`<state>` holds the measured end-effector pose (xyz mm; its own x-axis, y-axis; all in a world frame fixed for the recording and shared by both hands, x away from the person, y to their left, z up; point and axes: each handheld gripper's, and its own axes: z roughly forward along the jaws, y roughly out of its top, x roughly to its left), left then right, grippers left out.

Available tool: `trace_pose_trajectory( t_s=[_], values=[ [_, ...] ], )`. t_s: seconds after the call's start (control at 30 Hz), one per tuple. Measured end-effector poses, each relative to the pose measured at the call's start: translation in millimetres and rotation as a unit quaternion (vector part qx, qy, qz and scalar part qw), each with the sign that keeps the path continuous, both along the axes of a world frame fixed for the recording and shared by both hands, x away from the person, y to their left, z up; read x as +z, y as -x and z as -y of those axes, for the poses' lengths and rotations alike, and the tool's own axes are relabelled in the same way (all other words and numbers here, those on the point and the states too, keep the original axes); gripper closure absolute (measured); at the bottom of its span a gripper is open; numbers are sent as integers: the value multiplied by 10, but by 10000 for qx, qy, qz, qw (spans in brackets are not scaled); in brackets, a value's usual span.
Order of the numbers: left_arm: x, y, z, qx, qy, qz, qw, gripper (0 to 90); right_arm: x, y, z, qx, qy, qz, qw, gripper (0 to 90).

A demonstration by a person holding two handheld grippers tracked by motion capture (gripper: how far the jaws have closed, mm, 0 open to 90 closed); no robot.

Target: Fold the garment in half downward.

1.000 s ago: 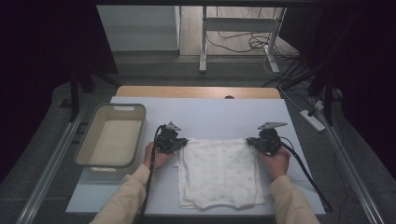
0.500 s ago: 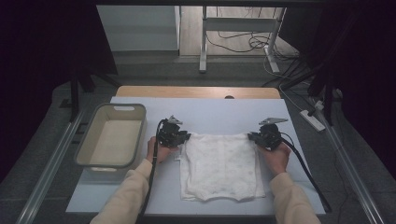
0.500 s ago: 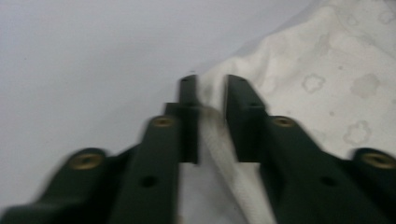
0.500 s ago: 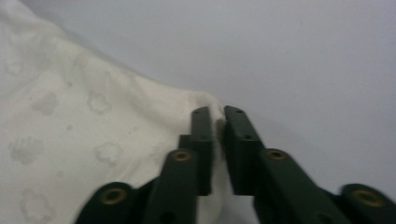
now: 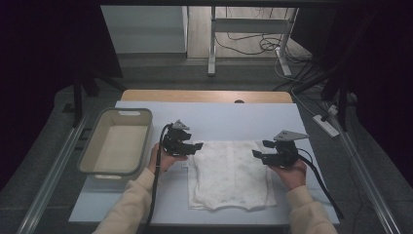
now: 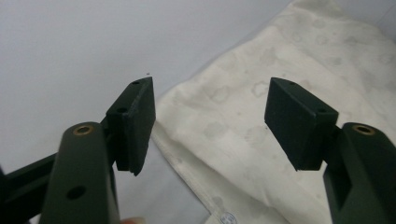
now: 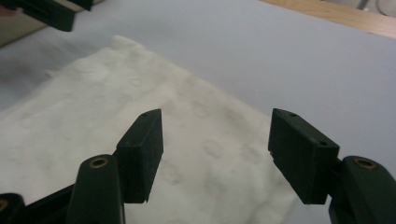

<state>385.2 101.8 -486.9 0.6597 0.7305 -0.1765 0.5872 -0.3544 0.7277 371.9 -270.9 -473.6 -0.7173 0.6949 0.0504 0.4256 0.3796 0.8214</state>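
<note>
Far left there's a grey tub (image 5: 116,144) sitting on the table (image 5: 234,117). Next to it the left gripper (image 5: 198,146) has just been opening, jaws wide with nothing between them. The white cloth (image 5: 229,173) lies flat mid-table between both grippers. The right gripper (image 5: 255,154) has just opened too, wide and empty over the cloth's edge.

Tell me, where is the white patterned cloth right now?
In the high view, the white patterned cloth lies flat on the pale table, between both grippers, right of the beige plastic bin.
</note>
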Motion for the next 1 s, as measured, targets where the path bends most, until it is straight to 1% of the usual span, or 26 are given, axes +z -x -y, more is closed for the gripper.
trace_pose_trajectory(
  t_s=[0.07,0.1,0.17,0.3,0.37,0.4,0.43,0.47,0.5,0.53,0.57,0.6,0.63,0.7,0.73,0.77,0.87,1.0],
  values=[
    [11,8,-9,-2,-1,19,10000,327,15,58,-35,70,-11,-11,10000,350],
    [22,13,-16,10,4,34,10000,327,15,58,-35,70,-11,-11,10000,350],
    [33,12,-19,10,28,41,10000,324,42,145,-89,172,-29,18,9998,348],
    [37,7,-1,-29,12,44,10000,309,85,336,-189,403,-83,69,9991,344],
    [40,3,6,-51,-14,38,10000,302,103,433,-261,529,-24,112,9985,343],
    [43,2,7,-51,-23,39,10000,299,116,522,-348,656,13,190,9977,344],
    [45,3,7,-44,-11,39,10000,299,116,522,-348,656,13,190,9977,344],
    [49,4,0,-53,-17,34,10000,299,101,592,-449,816,33,190,9965,337],
    [49,5,-3,-49,-16,34,10000,298,90,611,-490,887,45,160,9959,331],
    [49,5,-3,-49,-16,34,10000,298,90,611,-490,887,45,160,9959,331],
    [48,7,-6,-41,-3,34,10000,298,74,633,-540,940,38,129,9955,329],
    [48,6,-14,-38,-6,27,10000,297,38,663,-640,1106,6,8,9939,326],
    [48,6,-14,-38,-6,27,10000,297,38,663,-640,1106,6,8,9939,326],
    [41,0,-19,-29,-10,6,10000,296,16,694,-708,1186,9,-20,9929,327],
    [36,-4,-20,-29,-9,-5,10000,297,5,704,-729,1225,-36,-50,9925,327],
    [31,-8,-20,-24,1,-19,10000,298,0,715,-753,1263,-32,-100,9919,327],
    [21,-15,-18,-13,13,-35,10000,296,-4,775,-845,1410,59,-54,9900,328],
    [25,-7,-14,-26,-14,-27,10000,293,-29,858,-998,1616,134,-103,9867,328]
  ],
)
